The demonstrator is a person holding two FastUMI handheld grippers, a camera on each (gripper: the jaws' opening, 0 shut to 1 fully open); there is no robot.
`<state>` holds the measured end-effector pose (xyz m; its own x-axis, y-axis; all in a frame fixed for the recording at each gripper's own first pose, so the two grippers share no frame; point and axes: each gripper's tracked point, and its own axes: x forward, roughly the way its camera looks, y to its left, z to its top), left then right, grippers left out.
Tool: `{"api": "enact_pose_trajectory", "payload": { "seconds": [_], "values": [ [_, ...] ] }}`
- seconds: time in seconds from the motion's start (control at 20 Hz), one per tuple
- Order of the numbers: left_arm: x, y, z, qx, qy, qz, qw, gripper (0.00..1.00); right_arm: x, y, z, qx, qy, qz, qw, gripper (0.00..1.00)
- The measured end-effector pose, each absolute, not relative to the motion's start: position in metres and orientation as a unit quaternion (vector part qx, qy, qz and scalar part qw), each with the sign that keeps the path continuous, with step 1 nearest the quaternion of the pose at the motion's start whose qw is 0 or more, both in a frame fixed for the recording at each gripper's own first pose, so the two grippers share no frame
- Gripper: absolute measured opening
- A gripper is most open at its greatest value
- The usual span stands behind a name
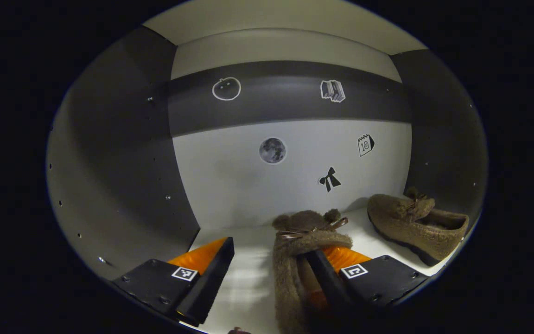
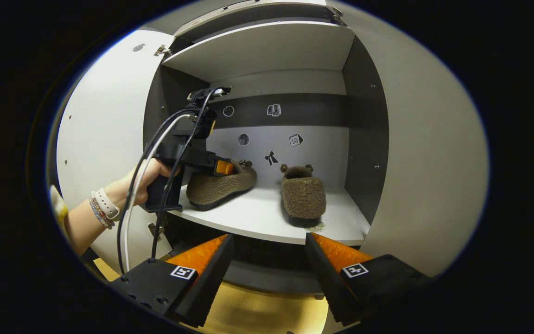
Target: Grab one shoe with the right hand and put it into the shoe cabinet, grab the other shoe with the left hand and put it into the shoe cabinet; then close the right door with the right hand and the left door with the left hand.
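I am setting the second shoe (image 1: 295,250) on the cabinet shelf (image 2: 257,218) — left gripper (image 1: 267,273) spread open, right gripper (image 2: 269,273) open, empty — next, withdrawing, closing doors.

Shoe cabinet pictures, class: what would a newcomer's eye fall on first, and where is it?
Two fuzzy brown shoes stand on the white shelf: the left shoe and the right shoe. The left gripper, held by a hand, reaches in at the left shoe with jaws apart. Small stickers dot the back wall.
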<state>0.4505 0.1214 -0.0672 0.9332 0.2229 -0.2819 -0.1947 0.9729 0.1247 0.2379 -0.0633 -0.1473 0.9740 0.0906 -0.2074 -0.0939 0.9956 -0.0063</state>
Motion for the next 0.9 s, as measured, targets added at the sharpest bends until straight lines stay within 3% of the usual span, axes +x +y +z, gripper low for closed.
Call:
{"api": "enact_pose_trajectory", "payload": {
  "seconds": [0.45, 0.8, 0.85, 0.9],
  "values": [
    [0.359, 0.088, -0.037, 0.08, 0.123, 0.071, 0.987, 0.96, 0.191, -0.051, -0.111, -0.02, 0.071, 0.015, 0.997, 0.98],
    [0.216, 0.034, -0.003, 0.059, 0.077, 0.001, 0.995, 1.0, 0.106, -0.054, -0.039, -0.039, 0.007, -0.053, 0.998, 0.94],
    [0.194, 0.026, -0.001, 0.061, 0.074, -0.015, 0.995, 0.96, 0.092, -0.057, -0.03, -0.038, 0.0, -0.062, 0.997, 0.98],
    [0.171, 0.02, 0.001, 0.069, 0.073, -0.027, 0.995, 1.0, 0.076, -0.062, -0.022, -0.036, -0.007, -0.073, 0.997, 0.98]
  ]
}}
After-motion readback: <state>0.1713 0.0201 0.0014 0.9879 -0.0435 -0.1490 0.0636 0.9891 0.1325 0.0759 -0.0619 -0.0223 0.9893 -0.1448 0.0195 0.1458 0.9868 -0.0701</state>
